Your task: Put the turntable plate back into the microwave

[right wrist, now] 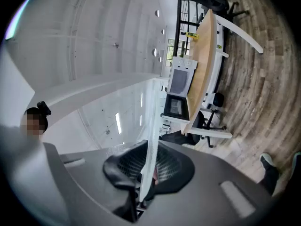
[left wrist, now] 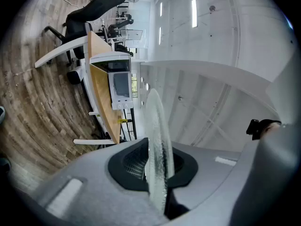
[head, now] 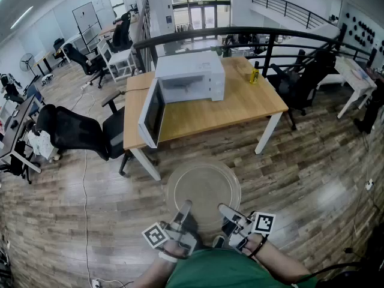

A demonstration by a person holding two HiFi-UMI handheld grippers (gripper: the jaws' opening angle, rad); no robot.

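Stood on a broad floor of grey-brown wooden planks [head: 312,161]; faced across it a long rectangular table with a light-wood top and white legs [head: 252,104], backed by a curved black metal railing [head: 282,35]; saw a black mesh office chair [head: 78,134] just beside the table's left end.

Found on the tabletop a white box-shaped microwave oven [head: 192,71]; noted the dark-windowed door [head: 151,114] swung wide open toward the table's left edge.

Held a round clear glass turntable plate [head: 204,188] well apart from the table, over the planks, lying roughly flat and wholly outside the oven.

Clamped the plate's near rim with the left gripper [head: 183,210], grey-bodied with black ribbed pads, jaws pressed tight onto the glass; saw the plate edge-on in the left gripper view, pinched between the pads.

Clamped the same rim a little to the right with the right gripper [head: 228,211], jaws likewise closed on the glass edge; saw the thin rim caught between the pads in the right gripper view.

Spotted a small yellow bottle [head: 254,75] near the table's far right corner, apart from the oven.
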